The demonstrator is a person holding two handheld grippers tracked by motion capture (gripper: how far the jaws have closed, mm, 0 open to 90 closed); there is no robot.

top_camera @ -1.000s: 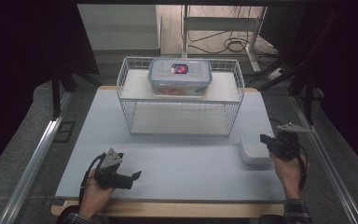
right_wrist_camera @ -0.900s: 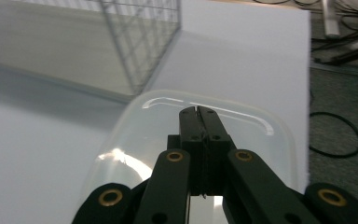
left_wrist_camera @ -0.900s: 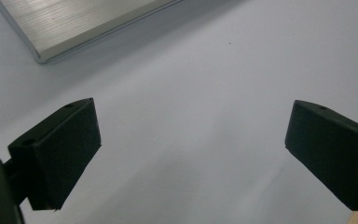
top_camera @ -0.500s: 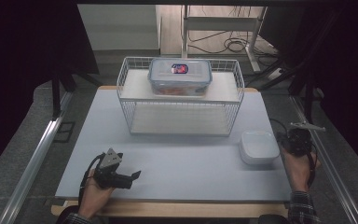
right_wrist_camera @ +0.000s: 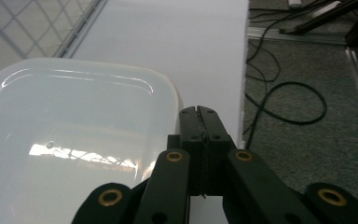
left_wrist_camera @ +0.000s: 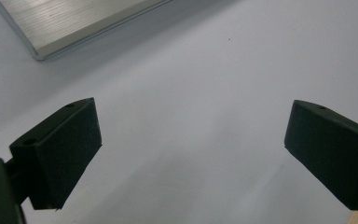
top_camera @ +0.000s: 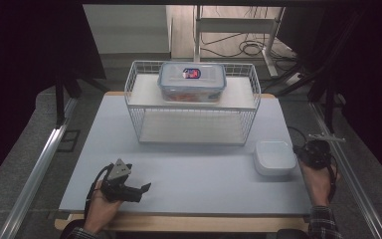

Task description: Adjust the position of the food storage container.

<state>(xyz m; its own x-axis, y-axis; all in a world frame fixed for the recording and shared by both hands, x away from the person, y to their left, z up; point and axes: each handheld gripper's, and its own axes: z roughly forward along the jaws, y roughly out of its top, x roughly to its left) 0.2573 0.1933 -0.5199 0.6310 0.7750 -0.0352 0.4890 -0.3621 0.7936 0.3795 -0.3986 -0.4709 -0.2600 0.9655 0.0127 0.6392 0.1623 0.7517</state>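
Nearest, at the left front of the pale bench (top_camera: 189,174), the left tongs (top_camera: 142,189) lie in the person's left hand (top_camera: 102,206), pointing to the right across the surface with the grey three-cornered plate on top. Their jaws stand wide apart with nothing between them; in the left gripper view the two black pads (left_wrist_camera: 60,149) frame only bare bench, with the corner of a metal-edged board (left_wrist_camera: 74,21) beyond.

At the right front, the right hand (top_camera: 318,181) holds the right tongs (top_camera: 306,154) at the bench's right edge, just beside the right side of the white lidded container (top_camera: 274,157). These tongs are closed tight, jaws pressed together with nothing held. In the right gripper view their closed tip (right_wrist_camera: 200,114) sits just past the container's rounded corner (right_wrist_camera: 74,140); whether it touches the container cannot be told. Cables (right_wrist_camera: 284,102) trail on the grey floor to the right of the bench.

The white container rests flat on the bench at the right, near the front right corner of the wire rack (top_camera: 191,107).

Farther off, the wire rack stands at the middle of the far half of the bench. On its upper shelf sits a clear lidded box (top_camera: 192,82) with reddish contents and a label on top.
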